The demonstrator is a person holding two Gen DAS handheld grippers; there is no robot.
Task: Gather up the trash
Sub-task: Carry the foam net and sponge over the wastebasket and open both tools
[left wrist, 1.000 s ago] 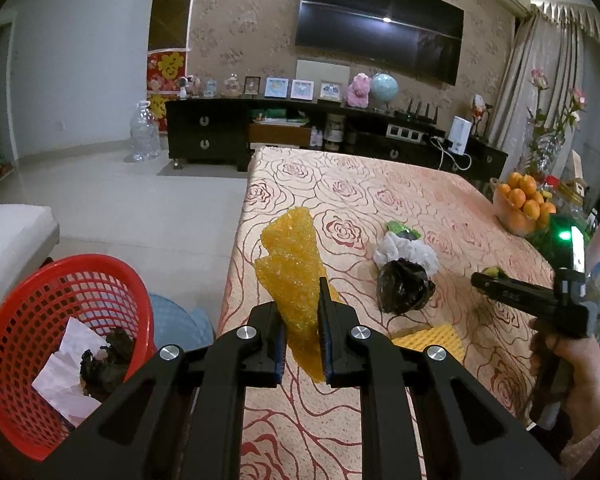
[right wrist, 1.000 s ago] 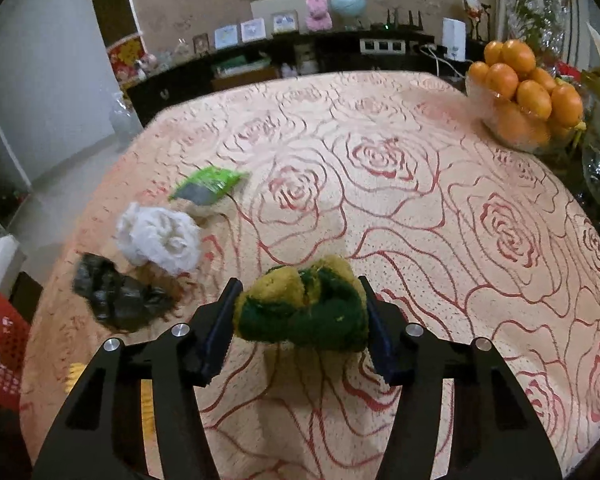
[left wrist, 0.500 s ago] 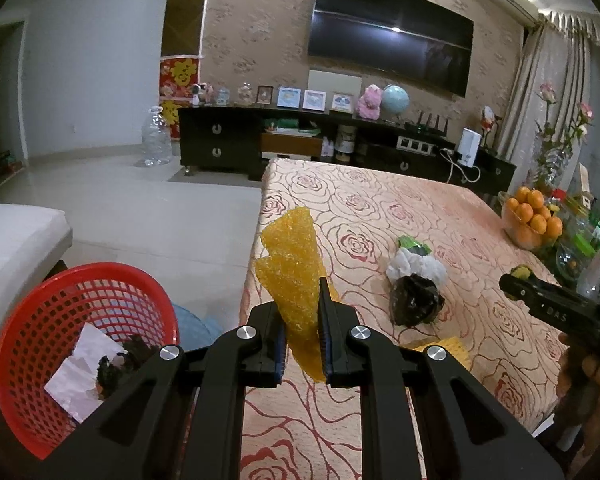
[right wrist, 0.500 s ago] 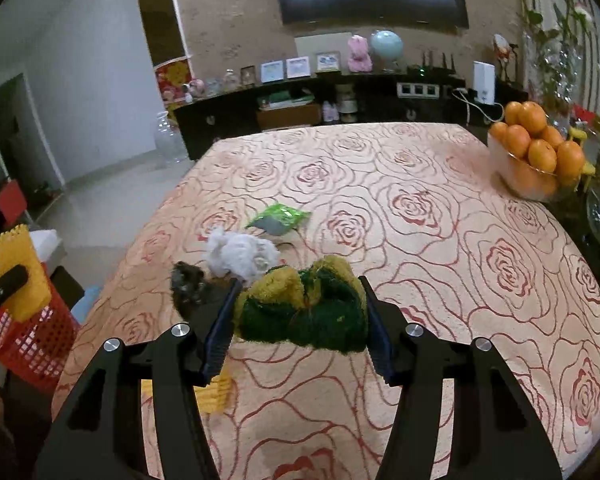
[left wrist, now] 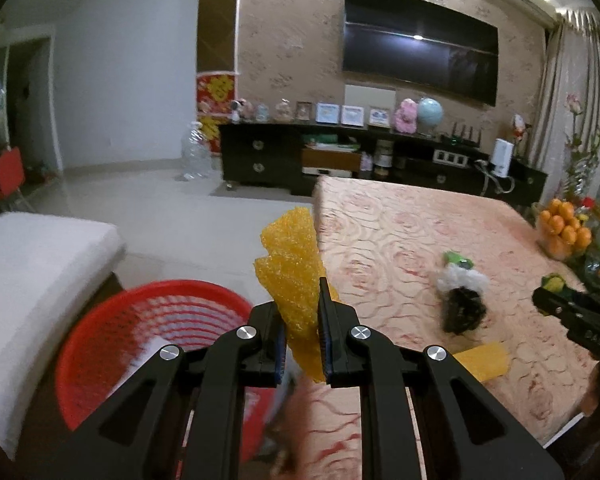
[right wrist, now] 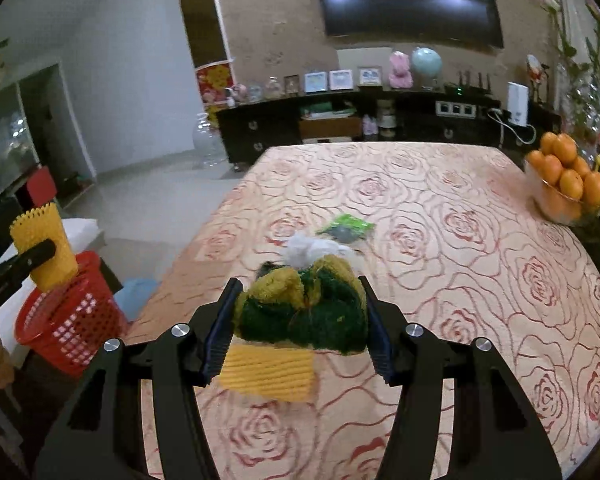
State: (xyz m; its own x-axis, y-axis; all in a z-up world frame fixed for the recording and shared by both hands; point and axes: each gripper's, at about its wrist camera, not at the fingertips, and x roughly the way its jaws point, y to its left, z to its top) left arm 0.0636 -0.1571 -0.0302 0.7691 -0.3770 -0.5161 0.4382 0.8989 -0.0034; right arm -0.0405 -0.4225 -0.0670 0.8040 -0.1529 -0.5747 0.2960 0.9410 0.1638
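Note:
My left gripper (left wrist: 300, 328) is shut on a yellow foam sheet (left wrist: 290, 256) and holds it off the table's left edge, beside the red basket (left wrist: 112, 332) on the floor. From the right wrist view the same sheet (right wrist: 44, 248) hangs above the basket (right wrist: 68, 320). My right gripper (right wrist: 298, 320) is shut on a crumpled green-and-yellow sponge (right wrist: 304, 308), lifted above the table. On the rose-patterned cloth (right wrist: 460, 260) lie a second yellow sheet (right wrist: 268, 372), a white tissue wad (left wrist: 462, 280), a black crumpled wrapper (left wrist: 462, 314) and a green packet (right wrist: 350, 226).
A bowl of oranges (right wrist: 566, 184) stands at the table's right edge, with glassware beside it. A white cushioned seat (left wrist: 32, 280) stands left of the basket. A dark TV cabinet (left wrist: 340, 156) lines the far wall. A blue object (right wrist: 134, 294) lies on the floor by the basket.
Both grippers have risen and drawn back with their loads. The left one has swung left, off the table edge toward the basket. The sponge now hangs higher over the table.

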